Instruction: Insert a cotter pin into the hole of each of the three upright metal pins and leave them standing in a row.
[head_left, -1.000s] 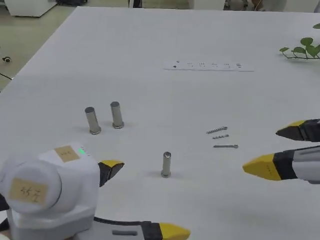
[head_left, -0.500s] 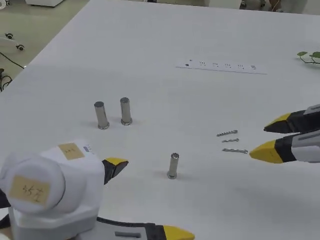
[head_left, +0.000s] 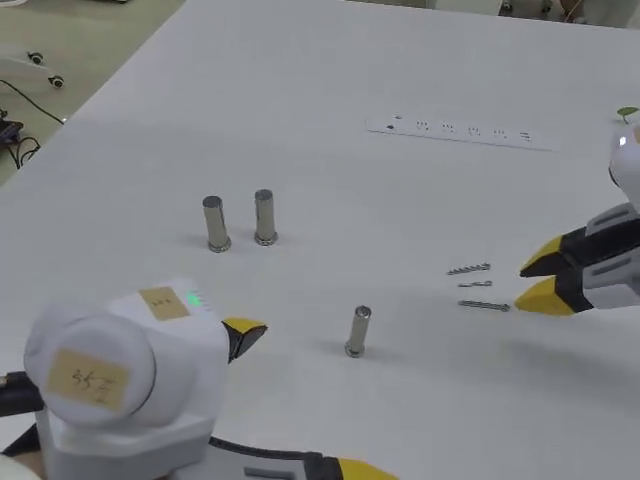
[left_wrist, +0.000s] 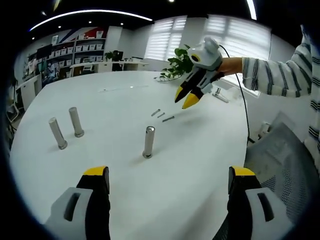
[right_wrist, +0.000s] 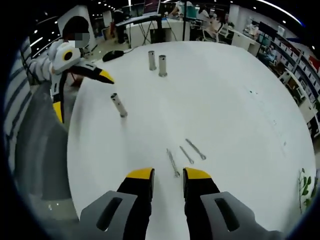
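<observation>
Lying on the surface (head_left: 400, 60) in the head view, three cotter pins (head_left: 474, 285) are sitting just left of the right tongs (head_left: 528, 284); three metal pins (head_left: 264, 216) are standing upright further left. In the left gripper view, the left tongs (left_wrist: 168, 172) are gaping wide, empty. In the right gripper view, the jaws are sitting narrowly parted, empty.

The broad white table (head_left: 300, 90) carries a white power strip (head_left: 458, 131) lying flat near its far side. Past the table's corner is pale beige floor (head_left: 90, 30). The left gripper view shows windows with blinds (left_wrist: 220, 30) (bright with daylight), a curved ceiling light strip (left_wrist: 90, 12), stocked wall shelves (left_wrist: 60, 50), a leafy plant (left_wrist: 177, 62) and a grey mesh chair (left_wrist: 280, 147).
</observation>
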